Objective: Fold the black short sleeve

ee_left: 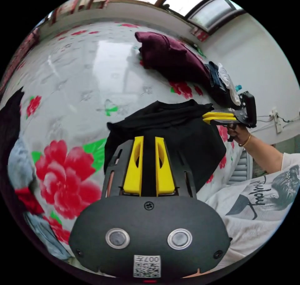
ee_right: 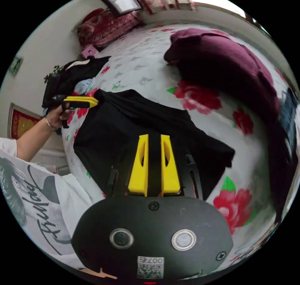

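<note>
The black short-sleeve shirt (ee_left: 175, 132) is spread over the near edge of a bed covered by a white floral sheet (ee_left: 72, 88), its long axis running along that edge between the two claws. In the left gripper view, the left claw (ee_left: 149, 138) is seen with its yellow jaws nearly parallel and a band of black cloth between them; the cloth appears pinched, though the contact itself is hard to make out. The right claw (ee_left: 204, 117) is seen pressed together at the shirt's far end, held by a hand (ee_left: 239, 133). In the right gripper view, the right claw (ee_right: 154, 136) likewise has black cloth between its jaws, and the left claw (ee_right: 95, 102) is pinched at the shirt's other end. The shirt's lower hem is hidden behind the gripper bodies. A maroon garment (ee_right: 218, 63) lies farther in on the bed, and darker clothes (ee_right: 72, 75) are piled at the bed's edge beyond the left claw.
</note>
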### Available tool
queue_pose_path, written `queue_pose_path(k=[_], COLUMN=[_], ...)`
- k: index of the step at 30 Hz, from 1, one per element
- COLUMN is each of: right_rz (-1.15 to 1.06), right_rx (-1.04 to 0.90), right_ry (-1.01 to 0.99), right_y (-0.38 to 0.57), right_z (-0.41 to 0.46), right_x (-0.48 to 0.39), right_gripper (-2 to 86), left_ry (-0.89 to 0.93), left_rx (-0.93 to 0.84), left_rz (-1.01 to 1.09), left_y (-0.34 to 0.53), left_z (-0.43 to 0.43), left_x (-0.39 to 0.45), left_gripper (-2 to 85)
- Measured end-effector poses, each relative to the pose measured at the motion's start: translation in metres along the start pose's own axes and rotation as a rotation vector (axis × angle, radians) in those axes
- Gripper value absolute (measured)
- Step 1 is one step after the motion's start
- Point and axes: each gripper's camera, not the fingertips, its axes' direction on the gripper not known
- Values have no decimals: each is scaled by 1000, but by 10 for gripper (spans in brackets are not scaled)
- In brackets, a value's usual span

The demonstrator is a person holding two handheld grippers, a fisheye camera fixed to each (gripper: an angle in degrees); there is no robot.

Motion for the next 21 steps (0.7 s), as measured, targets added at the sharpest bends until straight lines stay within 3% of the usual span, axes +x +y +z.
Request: queue_pose_path(k=[5,11,15,21], right_rz=[-59,293,484,626], right_rx=[-95,138,218,230], right_ry=[11,-61,-155,-269], right_y=[-51,-61,-17,119], right_z=[49,5,-25,-59], right_x=[3,107,158,155], right_gripper=[40,49,61,72], left_ry=[2,142,158,126], left_rx=[-39,204,333,282], left_rz=[9,-420,-545,-568], left_y=[-17,10,64,175], left_z=[15,-17,-46,-64], left_x=[-24,-104,-118,-90], left_gripper=[3,-5,13,35])
